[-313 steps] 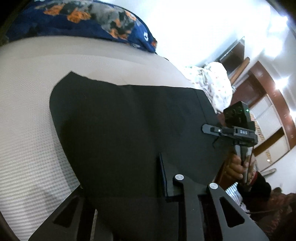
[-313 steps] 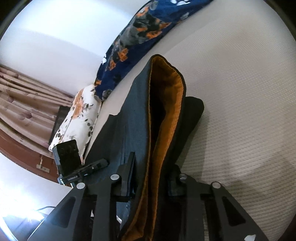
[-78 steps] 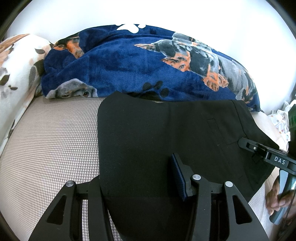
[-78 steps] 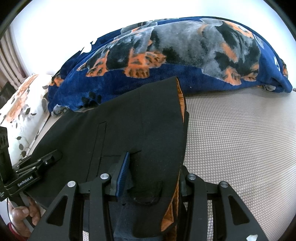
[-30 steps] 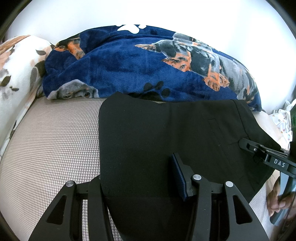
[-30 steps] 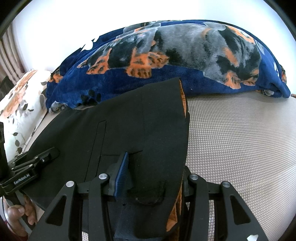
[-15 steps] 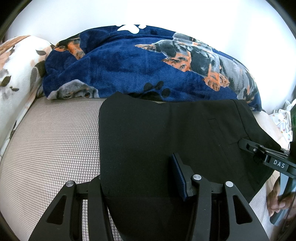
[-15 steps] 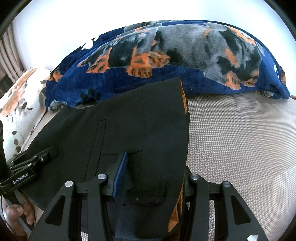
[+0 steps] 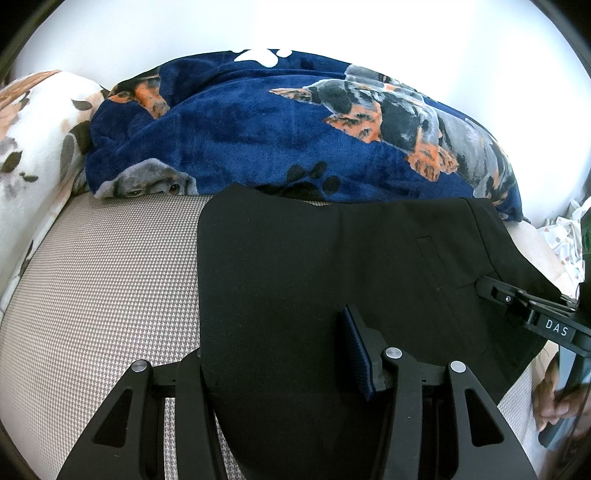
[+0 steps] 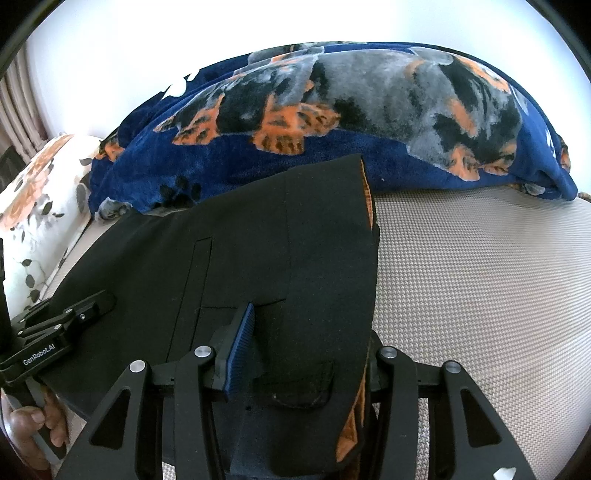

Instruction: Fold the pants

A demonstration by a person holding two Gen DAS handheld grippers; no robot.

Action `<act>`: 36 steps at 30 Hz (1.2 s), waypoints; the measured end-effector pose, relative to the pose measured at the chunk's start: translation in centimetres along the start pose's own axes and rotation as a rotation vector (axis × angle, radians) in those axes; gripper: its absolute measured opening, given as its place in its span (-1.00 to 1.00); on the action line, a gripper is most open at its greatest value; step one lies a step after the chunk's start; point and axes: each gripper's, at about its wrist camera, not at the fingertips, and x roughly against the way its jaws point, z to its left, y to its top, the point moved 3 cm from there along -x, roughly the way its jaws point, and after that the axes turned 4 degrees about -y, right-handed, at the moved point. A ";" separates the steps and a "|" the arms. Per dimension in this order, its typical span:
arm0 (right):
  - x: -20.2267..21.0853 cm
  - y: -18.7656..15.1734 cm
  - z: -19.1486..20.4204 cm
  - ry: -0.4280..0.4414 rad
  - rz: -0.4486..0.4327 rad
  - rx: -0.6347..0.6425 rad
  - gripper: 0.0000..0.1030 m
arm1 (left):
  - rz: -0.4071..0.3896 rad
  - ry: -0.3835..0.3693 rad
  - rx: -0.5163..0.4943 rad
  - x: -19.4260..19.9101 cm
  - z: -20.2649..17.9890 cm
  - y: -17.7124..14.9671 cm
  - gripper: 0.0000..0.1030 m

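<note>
The black pants [image 9: 332, 266] lie folded on the bed [image 9: 103, 288], spread flat over its beige houndstooth cover, with their far edge touching the blue dog-print blanket [image 9: 277, 133] heaped behind them. In the right wrist view an orange lining [image 10: 366, 195] shows along the pants' right edge, and a narrow welt pocket and a small flap mark the top layer.

The left claw [image 9: 280, 373] pinches the pants' near edge: the cloth runs between its two fingers, the blue ribbed pad [image 9: 356, 354] pressing on top. The right claw [image 10: 299, 369] pinches the near edge as well, at the lined side, with cloth bunched between its fingers and a blue pad [image 10: 240, 350] resting on the fabric.

Each claw shows in the other's view, at the pants' near corner. The right one, seen from the left wrist, carries the white letters "DAS" [image 9: 556, 328]. The left one, seen from the right wrist, reads "GenRobot.AI" [image 10: 38, 354]. A hand grips each handle, the right hand [image 9: 554, 402] and the left hand [image 10: 33, 424], both just beside the pants.

Left of the blanket sits a white floral pillow [image 9: 33, 147]. A pale curtain [image 10: 18, 110] hangs beyond the pillow, and a white wall [image 9: 295, 26] rises behind the blanket.
</note>
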 end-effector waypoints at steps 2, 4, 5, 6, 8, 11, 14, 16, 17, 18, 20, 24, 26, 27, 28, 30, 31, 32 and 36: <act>0.0 0.0 0.1 0.000 0.000 0.001 -0.15 | 0.000 0.000 0.000 0.0 0.0 0.0 -0.03; 0.0 0.0 0.1 -0.001 0.000 0.001 -0.15 | 0.000 0.000 0.000 0.0 0.0 0.0 -0.03; 0.1 0.0 0.0 -0.001 0.000 0.001 -0.15 | 0.000 0.000 0.000 0.0 0.0 0.0 -0.03; 0.1 0.0 0.0 -0.002 0.000 0.002 -0.15 | 0.000 0.000 0.000 0.0 0.0 0.0 -0.03; 0.0 0.1 0.1 -0.002 0.000 0.004 -0.15 | 0.000 0.001 -0.001 0.0 0.0 0.0 -0.03; 0.0 0.0 0.2 -0.004 0.000 0.005 -0.14 | -0.001 0.003 -0.003 0.0 0.1 0.0 -0.03; 0.0 0.0 0.2 -0.007 -0.001 0.008 -0.14 | -0.001 0.008 -0.005 0.0 0.1 0.0 -0.02; -0.1 0.0 0.0 -0.008 0.001 0.010 -0.13 | -0.002 0.012 -0.007 0.0 0.2 0.0 -0.01; -0.1 0.0 0.2 -0.009 0.001 0.011 -0.11 | -0.003 0.017 -0.009 0.0 0.2 0.0 0.01; -0.1 0.1 0.1 -0.009 0.003 0.011 -0.11 | -0.003 0.026 -0.012 0.0 0.3 0.1 0.02; -0.2 0.1 0.2 -0.009 0.006 0.011 -0.06 | -0.009 0.041 -0.017 0.2 -0.1 0.0 0.09; -0.2 0.1 0.2 0.003 0.013 0.012 0.09 | -0.022 0.075 -0.024 0.5 -0.1 0.0 0.17; -0.1 0.1 0.2 0.001 0.015 0.014 0.20 | -0.031 0.087 -0.021 0.6 -0.1 0.0 0.24; 0.0 0.1 0.2 -0.008 0.013 0.012 0.24 | -0.037 0.101 -0.020 0.8 0.0 -0.1 0.26; 0.2 0.0 0.1 -0.017 0.008 0.008 0.25 | -0.047 0.107 -0.022 1.0 0.0 -0.1 0.26; 0.8 -0.1 0.1 -0.030 -0.018 0.000 0.25 | -0.069 0.124 -0.027 1.6 -0.1 -0.1 0.28; 1.4 -0.3 -0.1 -0.037 -0.038 -0.007 0.25 | -0.077 0.144 -0.033 1.8 -0.2 -0.1 0.32; 2.0 -0.5 -0.2 -0.042 -0.055 -0.019 0.25 | -0.082 0.159 -0.041 1.9 -0.3 -0.1 0.38; 4.7 -1.7 -0.8 -0.044 -0.117 -0.072 0.32 | -0.159 0.219 -0.105 3.8 -1.6 -0.4 0.58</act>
